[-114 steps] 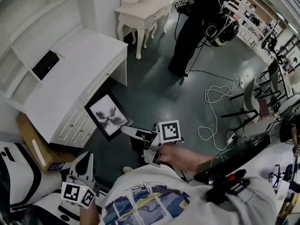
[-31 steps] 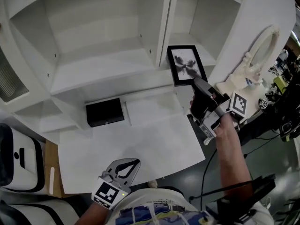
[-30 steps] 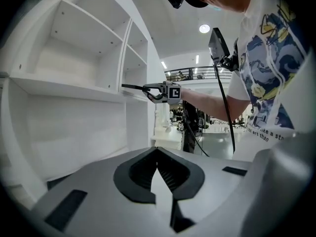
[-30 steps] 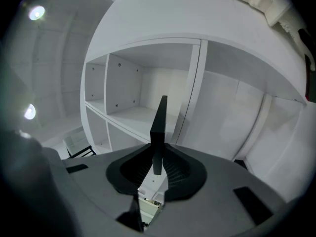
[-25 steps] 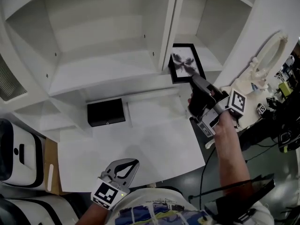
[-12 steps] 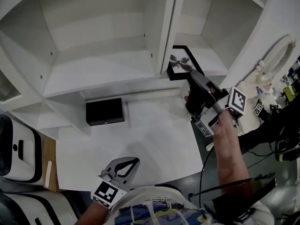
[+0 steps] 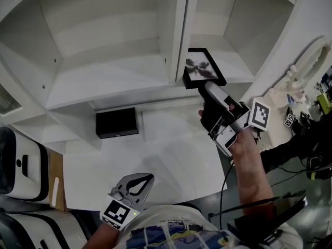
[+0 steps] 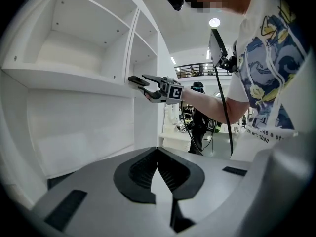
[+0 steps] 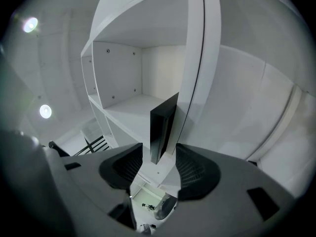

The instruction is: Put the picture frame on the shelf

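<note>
Picture frame (image 7: 203,68) is seen standing on edge on the shelf (image 7: 234,72), in the right-hand compartment at its front left corner, just beside the vertical divider (image 7: 181,25). In the right gripper view the frame (image 9: 163,125) is seen edge-on between the pads. Right tongs (image 7: 207,85) (image 9: 159,164) are opening, and a gap is visible on each side of the frame, so no pad presses on it. Left tongs (image 7: 136,183) (image 8: 158,174) are held low over the near edge of the white surface (image 7: 155,154), tips together, nothing between them. A black box (image 7: 116,122) lies on the surface at the back, well apart from both tongs.
</note>
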Demonstrator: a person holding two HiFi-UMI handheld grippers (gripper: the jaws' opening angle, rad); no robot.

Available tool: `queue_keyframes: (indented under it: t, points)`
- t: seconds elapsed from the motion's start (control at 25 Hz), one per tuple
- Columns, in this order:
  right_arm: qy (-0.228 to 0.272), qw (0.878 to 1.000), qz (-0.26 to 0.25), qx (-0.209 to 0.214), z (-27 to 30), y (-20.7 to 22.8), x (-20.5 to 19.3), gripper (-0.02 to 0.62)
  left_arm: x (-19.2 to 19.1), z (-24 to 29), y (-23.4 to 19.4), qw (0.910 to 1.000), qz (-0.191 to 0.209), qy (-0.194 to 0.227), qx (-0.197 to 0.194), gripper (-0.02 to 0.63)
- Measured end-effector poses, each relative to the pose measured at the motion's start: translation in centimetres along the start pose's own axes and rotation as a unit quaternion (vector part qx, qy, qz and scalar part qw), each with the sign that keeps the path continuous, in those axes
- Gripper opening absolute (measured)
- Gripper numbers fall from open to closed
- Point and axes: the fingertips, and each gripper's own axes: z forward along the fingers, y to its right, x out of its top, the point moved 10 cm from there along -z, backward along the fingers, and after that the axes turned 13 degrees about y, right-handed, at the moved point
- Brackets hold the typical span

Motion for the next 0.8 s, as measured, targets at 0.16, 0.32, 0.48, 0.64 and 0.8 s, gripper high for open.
queue_keyframes:
  t: [0.16, 0.32, 0.48, 0.64, 0.8]
  points:
    - [-0.009, 1.000, -0.003, 0.003, -0.2, 0.6, -0.5, 0.185, -0.2, 0.1, 0.0, 1.0000, 0.007, -0.003, -0.004, 0.014]
    - [-0.009, 1.000, 0.001, 0.006, -0.1, 0.9, -0.5, 0.172, -0.2, 0.2, 0.0, 1.0000, 0.005, -0.003, -0.003, 0.014]
    - [-0.011, 1.000, 0.003, 0.009, 0.0, 0.6, 0.8, 0.170, 0.8, 1.1, 0.2, 0.9999, 0.010, -0.006, 0.002, 0.014]
    - [-0.011, 1.000, 0.006, 0.012, -0.1, 0.6, 1.6, 0.168, 1.0, 1.6, 0.3, 0.9998, 0.012, -0.010, 0.008, 0.014]
    - [-0.011, 1.000, 0.008, 0.014, -0.1, 0.7, 1.5, 0.167, 1.0, 1.6, 0.3, 0.9998, 0.013, -0.009, 0.011, 0.014]
